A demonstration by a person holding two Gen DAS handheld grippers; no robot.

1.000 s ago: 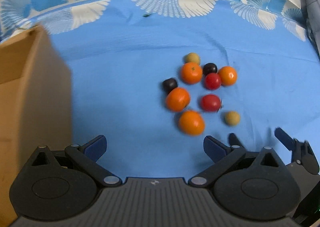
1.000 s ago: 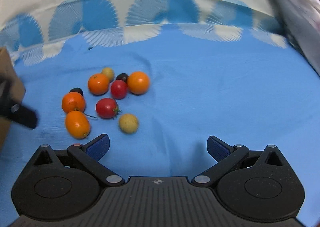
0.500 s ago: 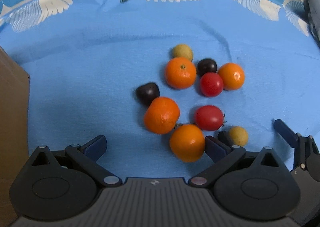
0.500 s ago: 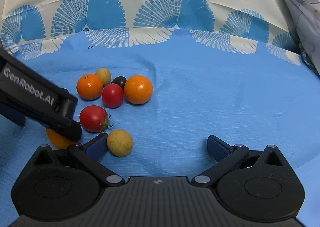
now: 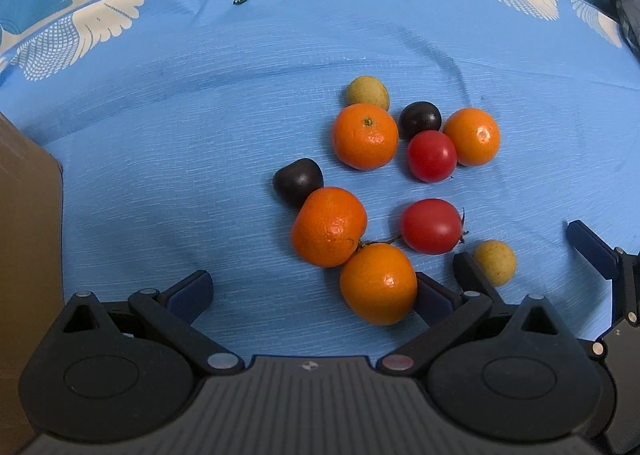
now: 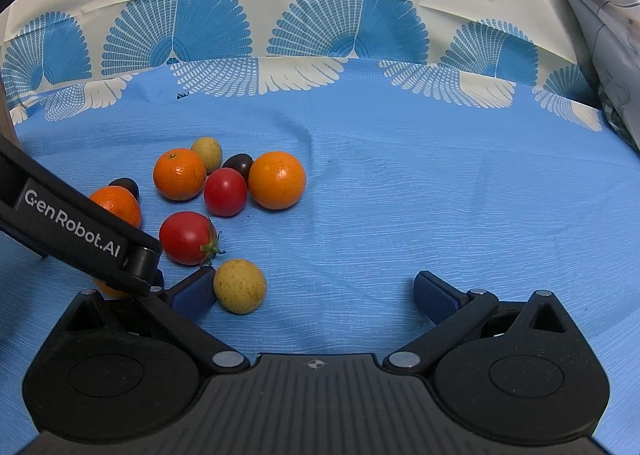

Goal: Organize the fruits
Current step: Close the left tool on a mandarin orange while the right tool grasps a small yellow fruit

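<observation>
Hovering low over the blue cloth [image 6: 400, 183], both grippers have their jaws spread: the left gripper [image 5: 310, 291] beside the nearest orange [image 5: 378, 283], the right gripper [image 6: 316, 291] beside a yellow fruit [image 6: 240, 286]. Wide free cloth lies to the right of the fruit cluster [image 5: 384, 175]; a cardboard box [image 5: 28, 223] stands at the left edge, its inside hidden.

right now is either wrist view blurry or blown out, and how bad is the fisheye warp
Left wrist view: sharp, evenly lit, small glare spots on the nearest orange. Right wrist view: also sharp; the tablecloth border bows strongly, and corners go dark.
</observation>
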